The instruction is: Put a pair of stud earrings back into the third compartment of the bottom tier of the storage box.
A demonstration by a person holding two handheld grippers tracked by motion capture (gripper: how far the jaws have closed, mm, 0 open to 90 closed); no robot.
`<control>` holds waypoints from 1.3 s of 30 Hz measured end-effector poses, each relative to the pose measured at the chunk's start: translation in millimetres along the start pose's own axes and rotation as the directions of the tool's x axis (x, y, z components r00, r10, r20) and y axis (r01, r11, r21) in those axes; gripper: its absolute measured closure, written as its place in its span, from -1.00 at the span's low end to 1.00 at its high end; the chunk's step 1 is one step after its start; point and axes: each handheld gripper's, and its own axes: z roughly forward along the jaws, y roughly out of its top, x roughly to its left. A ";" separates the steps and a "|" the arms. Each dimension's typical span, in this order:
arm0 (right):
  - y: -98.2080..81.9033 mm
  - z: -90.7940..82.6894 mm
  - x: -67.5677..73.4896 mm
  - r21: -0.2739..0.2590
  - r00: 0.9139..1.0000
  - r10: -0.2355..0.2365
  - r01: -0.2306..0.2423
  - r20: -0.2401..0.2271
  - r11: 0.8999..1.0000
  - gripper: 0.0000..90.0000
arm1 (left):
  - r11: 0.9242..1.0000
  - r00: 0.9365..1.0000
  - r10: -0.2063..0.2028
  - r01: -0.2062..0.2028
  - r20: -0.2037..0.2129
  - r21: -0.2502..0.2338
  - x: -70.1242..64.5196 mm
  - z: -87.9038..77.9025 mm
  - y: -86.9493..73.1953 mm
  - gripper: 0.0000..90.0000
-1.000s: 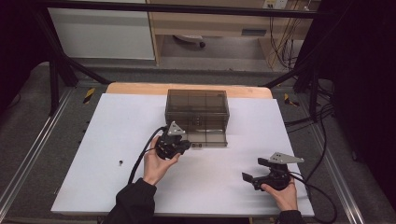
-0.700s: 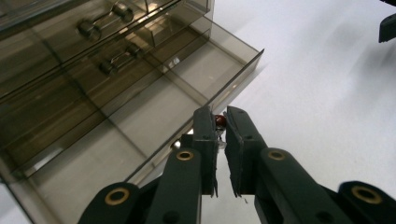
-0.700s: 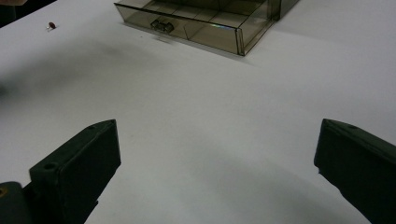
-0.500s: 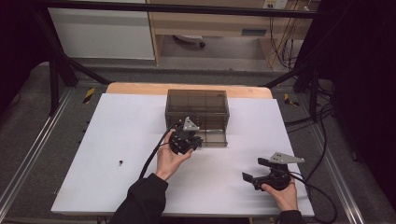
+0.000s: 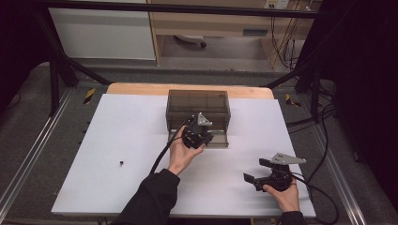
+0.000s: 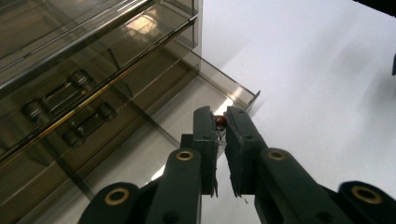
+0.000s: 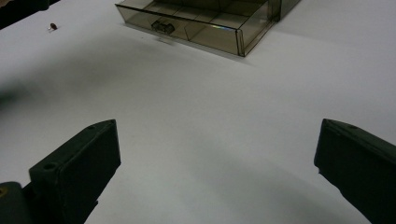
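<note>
my left claw (image 6: 220, 122) pinched a small brown bead (image 6: 221, 121) over the open drawer (image 6: 233, 91); my right claw (image 7: 217, 175), nearer, gaped wide

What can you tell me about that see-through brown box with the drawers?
The drawer box is smoky brown clear plastic and stands upright at the back middle of the white table. Its bottom drawer is pulled out, and dividers split it into compartments. The left claw hangs over that open drawer, pinching a tiny reddish-brown bit.
</note>
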 end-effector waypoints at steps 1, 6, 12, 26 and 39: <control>0.0 -0.1 0.0 0.000 1.000 0.000 0.000 0.000 1.000 -0.98 | 1.000 1.000 0.004 -0.004 -0.003 0.000 0.1 2.1 1.0 0.84; -0.2 0.2 -0.2 0.002 1.000 -0.003 0.003 0.000 1.000 -0.98 | 1.000 1.000 0.008 -0.008 0.001 0.008 0.3 12.8 4.5 0.84; -0.2 0.5 0.1 -0.001 1.000 -0.001 0.001 -0.003 1.000 -0.98 | 0.999 1.000 0.009 -0.009 -0.019 0.040 2.8 30.6 4.7 0.84; 0.0 -0.4 -0.1 0.001 1.000 0.000 0.000 -0.002 1.000 -0.98 | 0.997 0.999 -0.016 0.018 -0.032 0.076 10.9 49.5 -1.1 0.83; -0.1 -0.5 -0.1 -0.001 1.000 -0.001 0.001 -0.002 1.000 -0.98 | 0.999 1.000 0.001 -0.001 -0.010 0.033 5.5 23.7 0.8 0.34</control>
